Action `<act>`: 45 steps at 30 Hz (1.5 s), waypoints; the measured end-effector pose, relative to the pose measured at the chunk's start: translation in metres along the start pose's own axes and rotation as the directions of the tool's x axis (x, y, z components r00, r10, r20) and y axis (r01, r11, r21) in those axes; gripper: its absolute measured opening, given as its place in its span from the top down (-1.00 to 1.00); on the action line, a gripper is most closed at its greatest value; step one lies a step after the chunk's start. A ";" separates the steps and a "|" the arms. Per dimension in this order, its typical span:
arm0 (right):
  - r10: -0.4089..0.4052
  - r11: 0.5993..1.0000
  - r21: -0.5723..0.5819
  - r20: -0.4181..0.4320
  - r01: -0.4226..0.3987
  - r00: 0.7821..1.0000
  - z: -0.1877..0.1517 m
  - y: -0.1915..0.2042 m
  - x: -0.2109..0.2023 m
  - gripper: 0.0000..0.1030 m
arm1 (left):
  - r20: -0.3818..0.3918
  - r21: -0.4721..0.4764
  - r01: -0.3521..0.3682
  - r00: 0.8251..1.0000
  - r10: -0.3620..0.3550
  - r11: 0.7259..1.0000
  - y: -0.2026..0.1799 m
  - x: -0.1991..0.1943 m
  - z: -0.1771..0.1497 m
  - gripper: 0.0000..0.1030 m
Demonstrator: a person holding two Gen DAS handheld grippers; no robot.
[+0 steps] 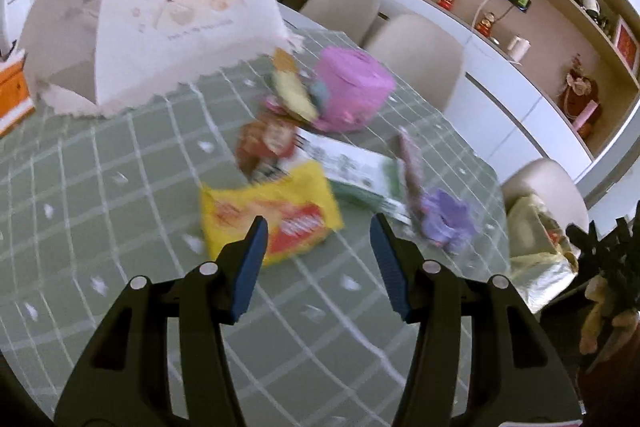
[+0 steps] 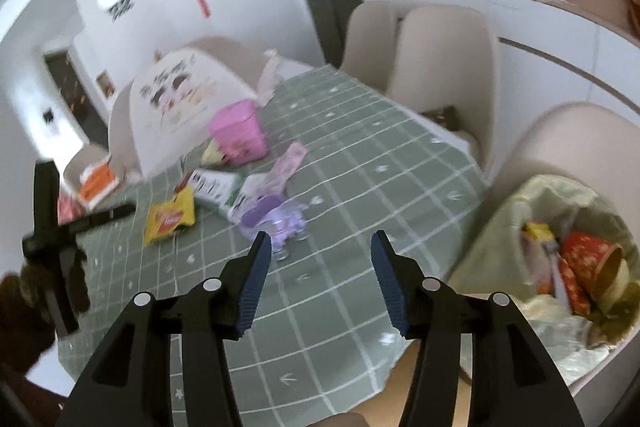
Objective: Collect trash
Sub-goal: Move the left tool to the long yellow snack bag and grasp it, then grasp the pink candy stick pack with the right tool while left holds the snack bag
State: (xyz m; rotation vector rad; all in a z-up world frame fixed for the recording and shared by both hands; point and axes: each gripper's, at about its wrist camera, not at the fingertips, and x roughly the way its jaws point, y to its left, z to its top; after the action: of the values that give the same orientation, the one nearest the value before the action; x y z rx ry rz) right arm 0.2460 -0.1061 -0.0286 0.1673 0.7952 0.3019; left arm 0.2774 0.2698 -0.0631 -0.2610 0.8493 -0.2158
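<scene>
Both views are motion-blurred, so print on the wrappers is unreadable. The left tongs [image 1: 318, 223] hang released, blue ribbed pads spread above the counter [image 1: 120, 227], which wears a sage-green cloth gridded in white. Just past their tips lies a crinkled yellow-and-red snack bag [image 1: 272, 215]; beyond it are a red foil packet [image 1: 266, 143], a flat white-and-green carton [image 1: 352, 167] and a crumpled lilac plastic wrapper [image 1: 448, 219], all close together. A round pink tub [image 1: 352, 87] stands behind them, near a white domed mesh food cover [image 1: 160, 19]. The right tongs [image 2: 320, 247] are likewise released and empty over the cloth. At the counter's edge a bin lined with pale green plastic [image 2: 520, 211] holds a red paper cup [image 2: 592, 259] and other scraps, its far side cut off.
</scene>
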 end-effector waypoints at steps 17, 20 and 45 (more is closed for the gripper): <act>-0.164 0.982 -0.099 -0.058 0.158 0.985 0.033 0.021 0.074 0.04 | -0.087 0.041 0.037 0.996 -0.033 0.998 0.032 0.153 0.135 0.05; -0.185 0.981 -0.080 -0.078 0.178 0.980 0.043 0.007 0.095 0.04 | -0.135 0.026 0.030 0.991 -0.026 0.999 0.037 0.185 0.144 0.06; 0.101 0.974 -0.161 -0.312 -0.158 0.945 0.108 0.029 0.259 0.04 | -0.035 -0.260 0.047 0.998 -0.058 0.964 0.055 0.056 0.066 0.54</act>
State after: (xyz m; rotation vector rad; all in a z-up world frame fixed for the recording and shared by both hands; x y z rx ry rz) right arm 0.4890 0.0022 -0.1215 -0.0026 1.0567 0.5337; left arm 0.3684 0.3149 -0.0786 -0.5262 0.9133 -0.1599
